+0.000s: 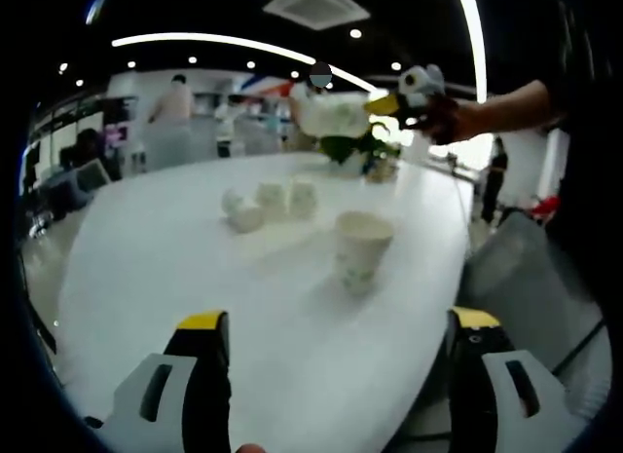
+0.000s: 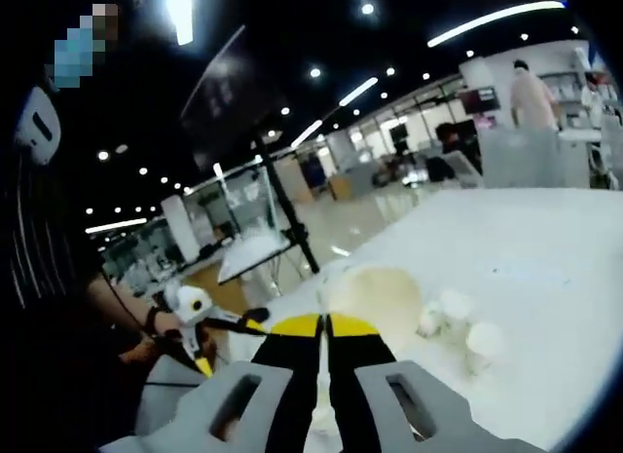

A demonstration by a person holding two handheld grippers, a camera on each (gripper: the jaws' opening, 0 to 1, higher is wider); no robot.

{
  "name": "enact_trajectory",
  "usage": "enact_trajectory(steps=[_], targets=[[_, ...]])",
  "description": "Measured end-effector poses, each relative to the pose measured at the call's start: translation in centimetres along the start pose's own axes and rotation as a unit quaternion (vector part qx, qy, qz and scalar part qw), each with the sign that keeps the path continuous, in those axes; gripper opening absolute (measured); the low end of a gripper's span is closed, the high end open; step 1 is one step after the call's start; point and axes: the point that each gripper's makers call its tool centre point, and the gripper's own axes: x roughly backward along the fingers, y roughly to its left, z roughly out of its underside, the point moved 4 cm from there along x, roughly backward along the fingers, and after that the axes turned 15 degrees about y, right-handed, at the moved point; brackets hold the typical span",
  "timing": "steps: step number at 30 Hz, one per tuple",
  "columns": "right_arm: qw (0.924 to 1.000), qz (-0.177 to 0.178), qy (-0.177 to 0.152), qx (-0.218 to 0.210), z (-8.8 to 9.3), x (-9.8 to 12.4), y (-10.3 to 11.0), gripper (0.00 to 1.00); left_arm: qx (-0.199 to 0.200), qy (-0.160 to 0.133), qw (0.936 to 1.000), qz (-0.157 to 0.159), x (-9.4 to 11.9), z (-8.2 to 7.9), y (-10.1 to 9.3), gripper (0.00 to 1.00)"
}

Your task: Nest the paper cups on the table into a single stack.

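The counter [image 1: 195, 268] looks smooth and white, with a soft sheen that picks up the ceiling lights. The paper cup [image 1: 362, 250] standing on it is matt, off-white, with a faint printed pattern. The left gripper [image 1: 341, 336] has pale grey plastic shells and black fingers [image 1: 209, 375] tipped in yellow. The right gripper [image 2: 324, 326] shows the same matt plastic and yellow-and-black finish.

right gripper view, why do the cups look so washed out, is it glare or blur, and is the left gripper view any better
Right gripper view: the white table is blown out, so the small cups lose their edges, and the big cup beyond the shut right gripper is soft. Left gripper view: more even light, the upright cup casts a faint shadow, and fisheye bends the table edge.
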Motion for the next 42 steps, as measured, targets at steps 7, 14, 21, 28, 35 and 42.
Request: enact_trajectory(steps=[7,14,21,28,35,42], targets=[[0.9978,0.000,0.033,0.058,-0.9,0.9,1.3,0.00,0.002,-0.003,1.0000,0.000,0.1,0.1,-0.1,0.90],[0.9964,0.000,0.042,0.074,-1.7,1.5,2.4,0.00,0.001,-0.006,1.0000,0.000,0.2,0.2,-0.3,0.90],[0.9942,0.004,0.051,0.095,-2.5,2.3,3.8,0.00,0.000,-0.006,1.0000,-0.001,0.4,0.5,-0.3,0.90],[0.9915,0.009,0.063,0.114,-2.5,2.7,4.4,0.00,-0.001,-0.007,1.0000,0.000,0.5,0.7,-0.3,0.90],[0.9908,0.006,0.069,0.117,-2.8,2.7,5.2,0.00,0.000,-0.009,1.0000,0.000,0.5,0.6,-0.2,0.90],[0.9893,0.006,0.074,0.126,-3.2,2.9,5.8,0.00,0.004,-0.013,0.9999,-0.002,0.7,0.7,0.0,0.90]])
